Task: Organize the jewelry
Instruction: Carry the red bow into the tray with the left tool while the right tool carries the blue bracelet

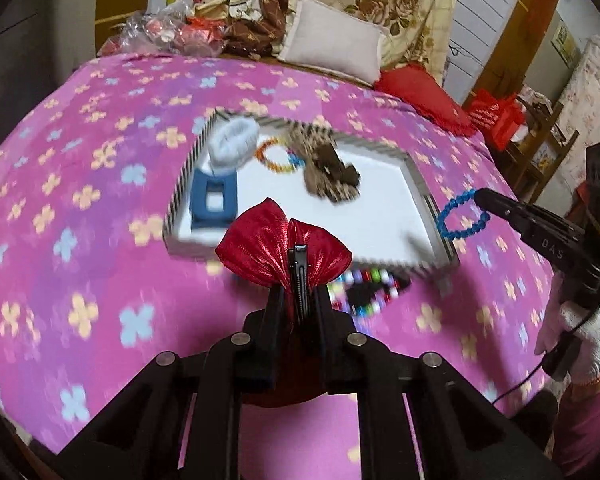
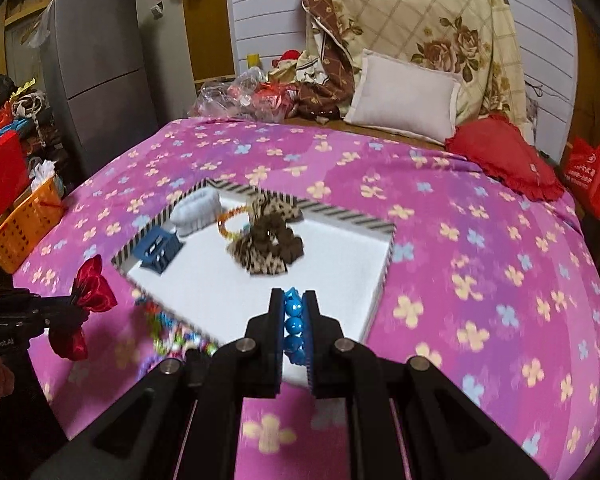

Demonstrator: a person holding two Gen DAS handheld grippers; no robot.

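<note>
My left gripper (image 1: 299, 294) is shut on a red satin bow hair clip (image 1: 260, 250), held above the bed just short of the white tray (image 1: 380, 216). It also shows in the right wrist view (image 2: 92, 286). My right gripper (image 2: 293, 298) is shut on a blue bead bracelet (image 2: 293, 326), held over the tray's near right corner; the bracelet hangs from it in the left wrist view (image 1: 460, 216). In the tray (image 2: 340, 272) lie a leopard-print scrunchie (image 2: 268, 246), an orange bead bracelet (image 2: 228, 222), a white fluffy scrunchie (image 2: 196, 210) and a blue clip (image 2: 160, 248).
A multicoloured bead string (image 1: 364, 288) lies on the pink flowered bedspread (image 1: 100, 240) beside the tray's near edge. A white pillow (image 2: 404, 96), a red cushion (image 2: 500, 156) and piled bedding sit at the bed's far end. An orange basket (image 2: 24, 224) and fridge stand left.
</note>
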